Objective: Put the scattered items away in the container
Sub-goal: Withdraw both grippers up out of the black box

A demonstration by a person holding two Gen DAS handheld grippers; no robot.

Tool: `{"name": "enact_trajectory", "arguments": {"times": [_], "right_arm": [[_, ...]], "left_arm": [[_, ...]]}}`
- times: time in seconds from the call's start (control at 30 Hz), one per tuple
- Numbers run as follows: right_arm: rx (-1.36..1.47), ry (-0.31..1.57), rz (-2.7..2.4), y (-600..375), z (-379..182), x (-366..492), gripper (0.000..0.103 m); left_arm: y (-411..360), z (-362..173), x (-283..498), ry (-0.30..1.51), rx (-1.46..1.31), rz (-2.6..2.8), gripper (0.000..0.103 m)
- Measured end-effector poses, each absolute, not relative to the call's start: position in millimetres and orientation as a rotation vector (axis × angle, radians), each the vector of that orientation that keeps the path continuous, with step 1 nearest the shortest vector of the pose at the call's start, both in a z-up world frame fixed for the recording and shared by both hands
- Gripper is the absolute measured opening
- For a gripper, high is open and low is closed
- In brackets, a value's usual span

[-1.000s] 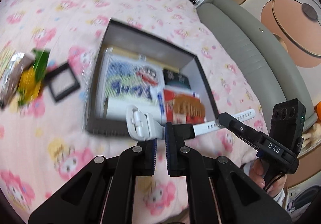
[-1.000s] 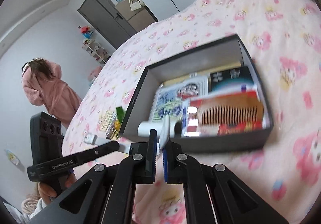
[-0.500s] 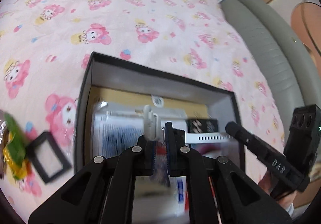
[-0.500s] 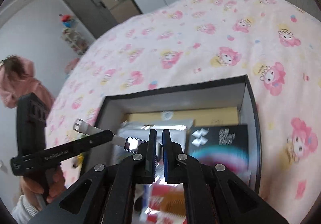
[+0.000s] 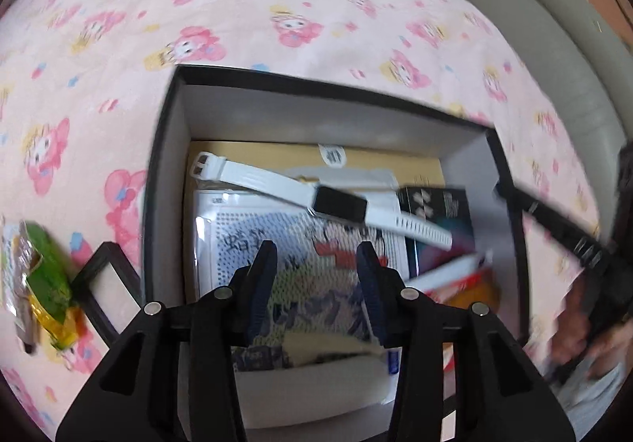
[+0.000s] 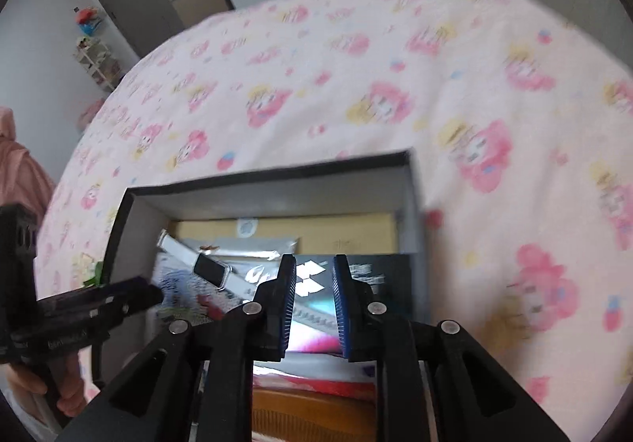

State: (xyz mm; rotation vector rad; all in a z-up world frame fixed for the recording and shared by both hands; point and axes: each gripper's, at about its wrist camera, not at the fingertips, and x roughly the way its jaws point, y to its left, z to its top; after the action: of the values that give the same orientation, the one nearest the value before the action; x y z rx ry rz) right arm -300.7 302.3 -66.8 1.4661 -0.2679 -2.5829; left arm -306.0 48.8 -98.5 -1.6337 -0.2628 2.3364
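A white-strapped watch point(image 5: 340, 204) with a dark face lies slantwise inside the black box point(image 5: 158, 165), on top of printed packets and a small dark carton. My left gripper point(image 5: 316, 260) hovers just above it; its jaws are opening and nothing is between them. In the right wrist view the watch point(image 6: 211, 270) rests at the left of the box point(image 6: 277, 175). My right gripper point(image 6: 314, 272) is over the box with its jaws opening; the strap's end lies below the gap, and the pads do not press on it. Each view shows the other gripper blurred at its edge.
The box stands on a bed with a pink cartoon-print sheet point(image 5: 277, 6). Green and yellow snack packets point(image 5: 43, 283) and a small black frame point(image 5: 107, 291) lie left of the box. A grey padded edge point(image 5: 554, 46) runs along the right. A person in pink point(image 6: 12, 165) stands far left.
Both grippers carried the watch from the box's near edge to over its inside, then their jaws parted. The watch now lies loose on the packets in the box.
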Motion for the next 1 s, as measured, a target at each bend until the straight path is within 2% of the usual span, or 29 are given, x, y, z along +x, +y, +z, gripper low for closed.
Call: {"name": "enact_trajectory", "arguments": {"times": [0.07, 0.2, 0.37, 0.53, 0.73, 0.8, 0.9, 1.0], "right_arm": [[1.435, -0.241, -2.561, 301, -61, -295, 0.015], [1.595, -0.164, -2.355, 278, -87, -302, 0.015], [1.725, -0.084, -2.29, 263, -118, -317, 0.015], [1.729, -0.157, -2.418, 270, -117, -332, 0.015], [1.615, -0.179, -2.486, 269, -97, -303, 0.016], [1.587, -0.191, -2.503, 267, -91, -294, 0.016], [1.547, -0.196, -2.534, 260, -76, -282, 0.022], [1.5, -0.178, -2.591, 255, -59, -267, 0.047]], "left_arm": [[62, -105, -309, -0.179, -1.655, 2.306, 0.029], [83, -121, -326, -0.143, -1.697, 2.26, 0.024], [92, -129, -352, -0.142, -1.703, 2.3, 0.024], [77, -108, -347, -0.327, -1.572, 2.279, 0.026], [69, -89, -308, -0.272, -1.505, 2.324, 0.027], [68, -82, -298, -0.248, -1.494, 2.357, 0.035], [70, -67, -282, -0.206, -1.449, 2.407, 0.039], [70, -46, -266, -0.165, -1.379, 2.476, 0.048]]}}
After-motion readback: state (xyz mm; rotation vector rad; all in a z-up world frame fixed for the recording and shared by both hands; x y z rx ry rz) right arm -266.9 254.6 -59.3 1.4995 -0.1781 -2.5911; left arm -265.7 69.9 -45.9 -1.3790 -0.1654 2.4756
